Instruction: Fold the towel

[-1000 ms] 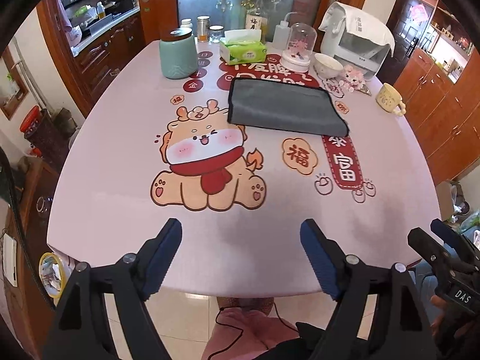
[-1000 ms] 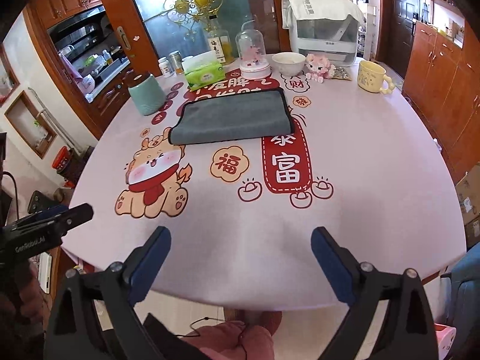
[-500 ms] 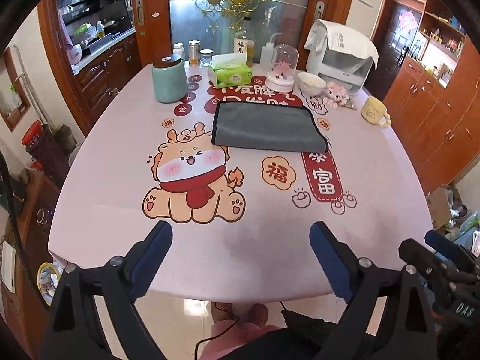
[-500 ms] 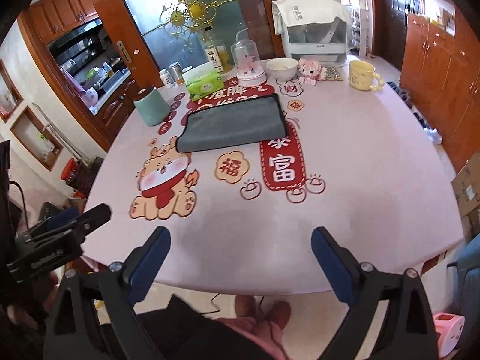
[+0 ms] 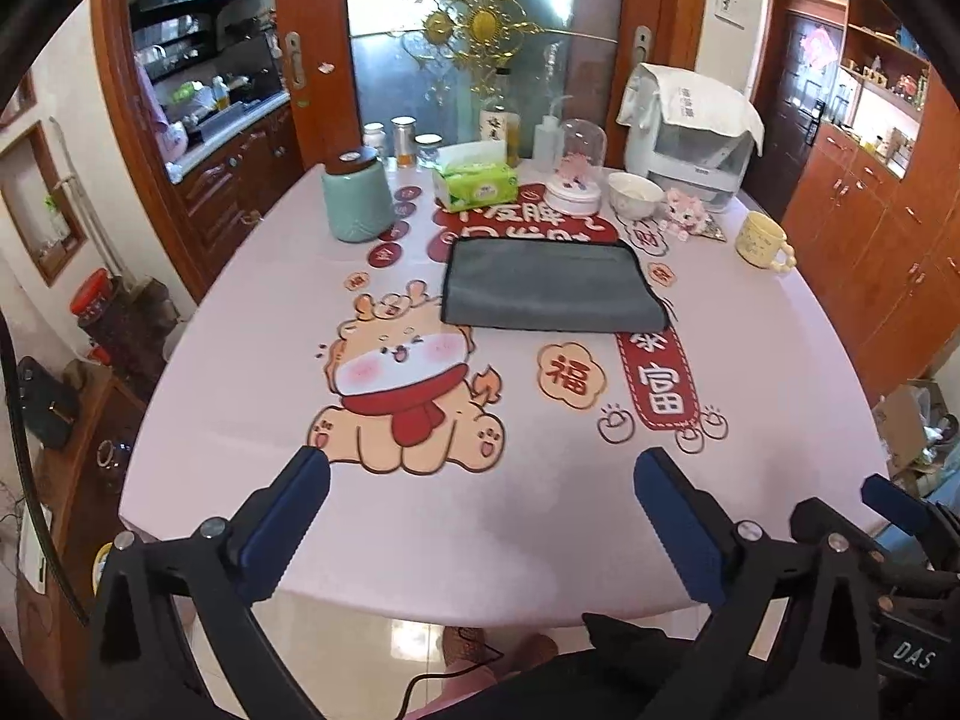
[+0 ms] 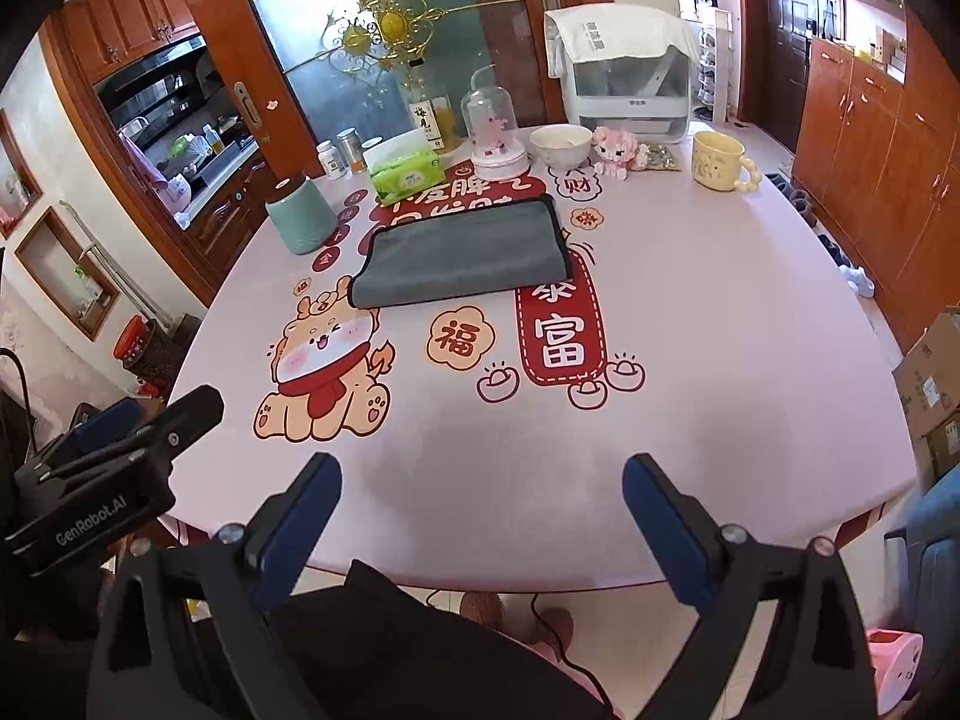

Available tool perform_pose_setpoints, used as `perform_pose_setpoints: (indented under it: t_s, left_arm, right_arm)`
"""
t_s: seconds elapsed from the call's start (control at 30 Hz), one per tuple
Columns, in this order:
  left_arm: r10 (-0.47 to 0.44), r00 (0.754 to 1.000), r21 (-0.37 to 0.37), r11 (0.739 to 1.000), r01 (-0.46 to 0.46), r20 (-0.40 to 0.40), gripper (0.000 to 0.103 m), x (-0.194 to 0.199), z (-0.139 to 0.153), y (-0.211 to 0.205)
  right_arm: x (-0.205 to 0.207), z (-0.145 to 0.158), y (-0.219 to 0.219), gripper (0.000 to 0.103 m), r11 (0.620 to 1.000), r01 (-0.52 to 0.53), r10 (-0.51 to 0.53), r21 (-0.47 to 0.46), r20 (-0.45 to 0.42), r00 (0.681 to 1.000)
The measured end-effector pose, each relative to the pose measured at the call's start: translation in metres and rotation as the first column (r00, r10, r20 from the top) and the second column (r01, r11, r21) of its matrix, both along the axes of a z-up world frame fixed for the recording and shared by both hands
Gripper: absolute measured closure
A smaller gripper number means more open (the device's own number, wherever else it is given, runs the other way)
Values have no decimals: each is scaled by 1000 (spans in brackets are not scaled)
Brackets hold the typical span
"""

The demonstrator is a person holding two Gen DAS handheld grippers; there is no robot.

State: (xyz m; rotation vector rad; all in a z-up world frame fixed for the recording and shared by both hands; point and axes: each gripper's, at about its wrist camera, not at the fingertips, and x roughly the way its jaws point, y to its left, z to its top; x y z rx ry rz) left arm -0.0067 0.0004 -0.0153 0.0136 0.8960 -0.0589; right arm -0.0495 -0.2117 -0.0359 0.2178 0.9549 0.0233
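Both sets of tongs released, holding nothing: left gripper (image 5: 480, 504); right gripper (image 6: 483, 504); grey towel (image 5: 549, 285) flat mid-table (image 5: 780, 372), well ahead; long axis left-right; neither gripper clearly nearer.

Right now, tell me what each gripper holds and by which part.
Nothing is held. The left gripper and right gripper both have open, empty jaws near the table edge; the grey towel lies untouched further in.

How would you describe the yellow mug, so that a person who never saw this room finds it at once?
Start at the pink table and follow its far edge to the white appliance. Right of it, apart from the white bowl and pink plush toy, stands the yellow mug. Only it is pale yellow with a bumpy, beaded handle.
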Motion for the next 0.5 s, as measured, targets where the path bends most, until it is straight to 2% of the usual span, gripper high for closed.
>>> perform_pose_setpoints:
  t_s: [0.2, 0.5]
  left_arm:
    - [18, 999, 22, 1000, -19, 42, 2, -2, 8, 2]
    - [2, 998, 50, 999, -5, 57, 1, -2, 11, -1]
  right_arm:
    - [-5, 7, 0, 0, 1000, 7, -7, -11, 54, 999]
    - [-1, 9, 1, 0, 1000, 17, -16, -22, 59, 998]
